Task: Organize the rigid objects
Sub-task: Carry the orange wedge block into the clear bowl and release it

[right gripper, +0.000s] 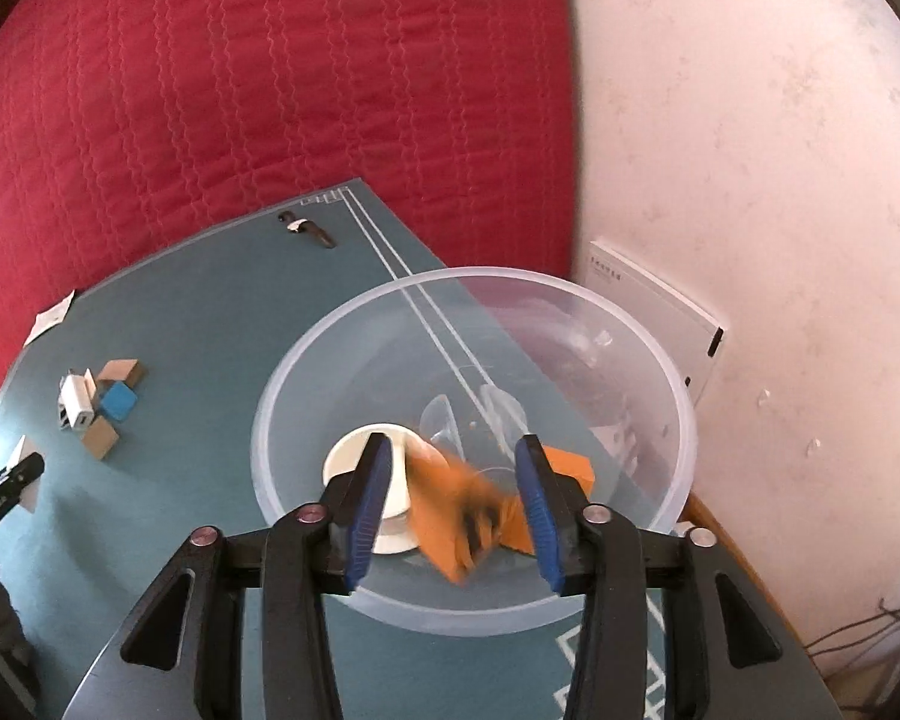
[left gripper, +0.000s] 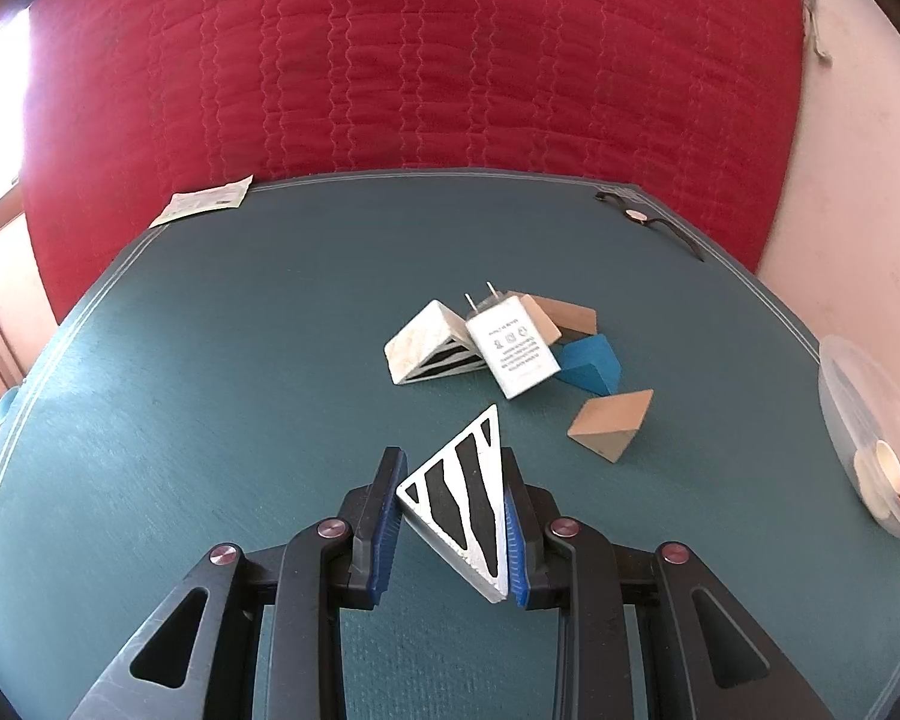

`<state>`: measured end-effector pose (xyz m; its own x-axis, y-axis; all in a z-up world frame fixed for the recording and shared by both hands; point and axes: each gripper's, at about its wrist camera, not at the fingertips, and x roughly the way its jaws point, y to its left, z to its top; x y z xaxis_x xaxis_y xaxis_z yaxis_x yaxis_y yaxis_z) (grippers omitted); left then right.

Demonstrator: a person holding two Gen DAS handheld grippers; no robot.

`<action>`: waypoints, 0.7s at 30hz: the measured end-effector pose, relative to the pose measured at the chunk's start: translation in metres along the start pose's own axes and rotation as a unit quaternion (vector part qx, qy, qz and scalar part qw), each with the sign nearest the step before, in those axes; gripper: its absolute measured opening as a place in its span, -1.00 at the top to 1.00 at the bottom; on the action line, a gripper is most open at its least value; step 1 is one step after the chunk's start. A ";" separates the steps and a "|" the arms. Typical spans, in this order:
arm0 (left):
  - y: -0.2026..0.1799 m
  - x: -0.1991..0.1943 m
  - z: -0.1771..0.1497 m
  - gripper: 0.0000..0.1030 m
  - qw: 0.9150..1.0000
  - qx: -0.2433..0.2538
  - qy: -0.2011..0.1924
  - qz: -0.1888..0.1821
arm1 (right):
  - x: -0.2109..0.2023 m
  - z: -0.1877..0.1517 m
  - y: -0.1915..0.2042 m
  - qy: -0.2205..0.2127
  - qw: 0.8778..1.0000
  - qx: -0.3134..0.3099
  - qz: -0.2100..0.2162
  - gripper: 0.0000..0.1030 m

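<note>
My left gripper (left gripper: 453, 498) is shut on a white wedge with black stripes (left gripper: 465, 495), held just above the teal table. Ahead lie a second striped wedge (left gripper: 429, 342), a white charger plug (left gripper: 513, 348), a blue wedge (left gripper: 591, 363) and two tan wooden wedges (left gripper: 612, 423) (left gripper: 564, 318). My right gripper (right gripper: 453, 480) is open over a clear plastic bowl (right gripper: 660, 378). A blurred orange block (right gripper: 450, 510) is between the fingers, apart from both pads, above a second orange block (right gripper: 564, 468) and a white disc (right gripper: 345, 456) in the bowl.
A wristwatch (left gripper: 636, 216) lies at the table's far right corner and a paper leaflet (left gripper: 201, 204) at the far left. A red quilted bed (left gripper: 420, 60) borders the far side. A white box (right gripper: 660, 312) leans on the wall beyond the bowl.
</note>
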<state>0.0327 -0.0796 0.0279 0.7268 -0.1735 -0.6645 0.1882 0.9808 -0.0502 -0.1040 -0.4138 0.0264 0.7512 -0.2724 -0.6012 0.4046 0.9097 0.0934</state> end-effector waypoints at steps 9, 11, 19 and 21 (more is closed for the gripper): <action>-0.011 -0.001 -0.005 0.41 1.000 -0.004 0.010 -0.013 | 0.000 -0.002 -0.017 -0.011 1.000 0.007 -0.014 -0.02; -0.014 -0.001 -0.005 0.41 1.000 -0.006 0.016 -0.024 | 0.000 -0.004 -0.023 -0.011 1.000 0.004 -0.021 -0.02; -0.052 -0.004 0.003 0.41 0.997 0.012 0.029 -0.076 | -0.001 -0.013 -0.035 -0.012 1.000 -0.014 -0.024 -0.02; -0.069 -0.007 0.006 0.41 0.996 0.030 0.026 -0.086 | 0.001 -0.015 -0.034 -0.007 1.000 -0.020 -0.014 -0.02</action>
<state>0.0182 -0.1469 0.0406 0.6458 -0.3317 -0.6877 0.3468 0.9299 -0.1228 -0.1253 -0.4404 0.0106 0.7464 -0.3024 -0.5928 0.4052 0.9132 0.0443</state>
